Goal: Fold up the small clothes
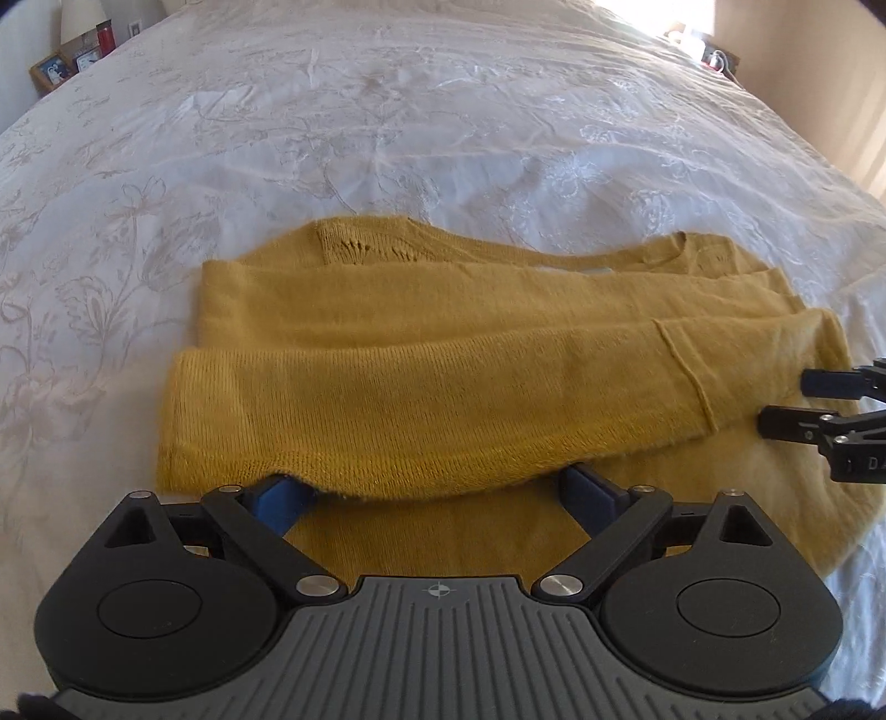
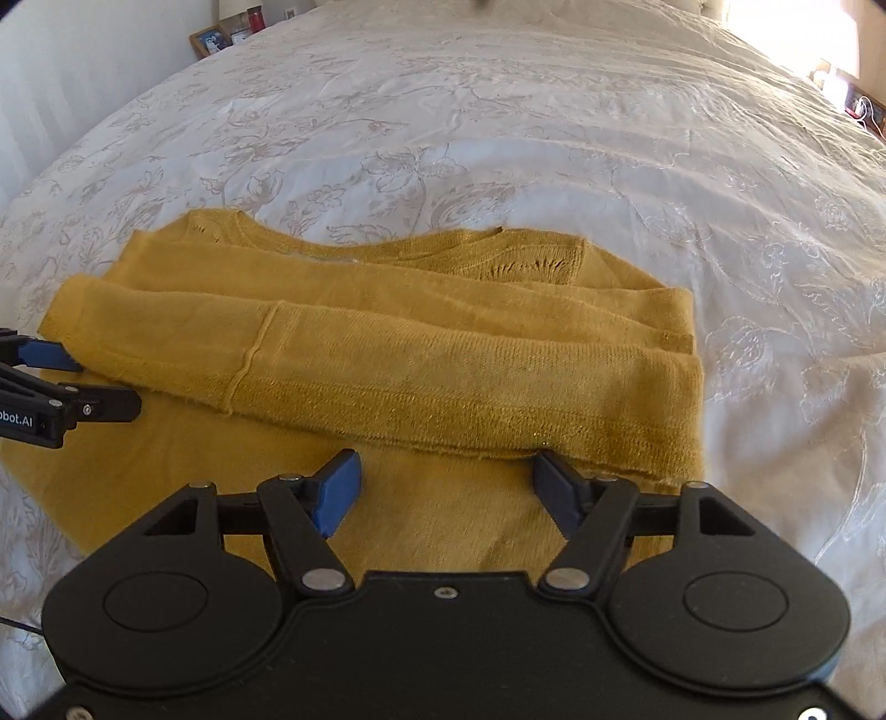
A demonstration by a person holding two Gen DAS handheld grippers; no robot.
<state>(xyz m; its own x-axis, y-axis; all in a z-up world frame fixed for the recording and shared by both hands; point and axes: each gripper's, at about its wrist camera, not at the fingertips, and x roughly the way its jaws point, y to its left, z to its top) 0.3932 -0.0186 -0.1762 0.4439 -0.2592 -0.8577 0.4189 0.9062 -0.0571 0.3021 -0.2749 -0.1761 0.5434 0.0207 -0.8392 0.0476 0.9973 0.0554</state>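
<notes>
Left wrist, left claw [image 1: 437,490] spread, tilted over sweater [image 1: 443,354]

One mustard-yellow sweater [image 1: 443,354] lies just ahead of the fingers, on one white bedspread [image 1: 387,138]; two sleeves are folded across it; two grippers, the left gripper [image 1: 437,493] and the right gripper [image 2: 443,482]; far beyond the tips, one framed photo [image 1: 50,69] and one red candle [image 1: 104,36]

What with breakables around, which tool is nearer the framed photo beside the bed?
Left. The left tool is at the left side of the sweater, toward the framed photo; the right tool is farther right across it.
</notes>
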